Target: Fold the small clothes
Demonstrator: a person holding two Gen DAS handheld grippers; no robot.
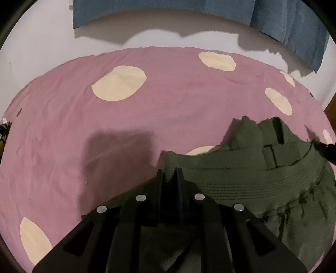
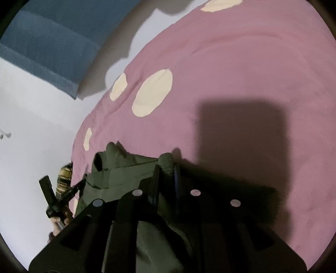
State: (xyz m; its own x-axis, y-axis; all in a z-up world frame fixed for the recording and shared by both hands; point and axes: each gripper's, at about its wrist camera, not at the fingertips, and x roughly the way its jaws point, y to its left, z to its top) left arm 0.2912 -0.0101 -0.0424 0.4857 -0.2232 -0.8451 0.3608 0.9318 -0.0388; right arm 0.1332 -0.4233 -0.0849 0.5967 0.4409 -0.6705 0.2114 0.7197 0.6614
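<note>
Left gripper (image 1: 169,175): jaws nearly closed, pinching one corner of the dark green shorts (image 1: 241,178) at the waistband. Right gripper (image 2: 167,168): jaws narrow, clamped on the opposite corner. Shorts hang between them over the pink spotted bedsheet (image 1: 105,136).

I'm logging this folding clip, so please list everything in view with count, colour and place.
garment: one, dark olive green with a ribbed waistband, held up over the bedspread between both grippers.
bedspread: one, pink with cream dots, filling most of both views.
curtain: blue, hanging at the top against the wall.
wall: white, behind the bed.
patterned item: one, yellow and dark, at the bed's edge; too small to identify.
left gripper: one, black, fingers shut on a waistband corner.
right gripper: one, black, fingers shut on the other waistband corner.
</note>
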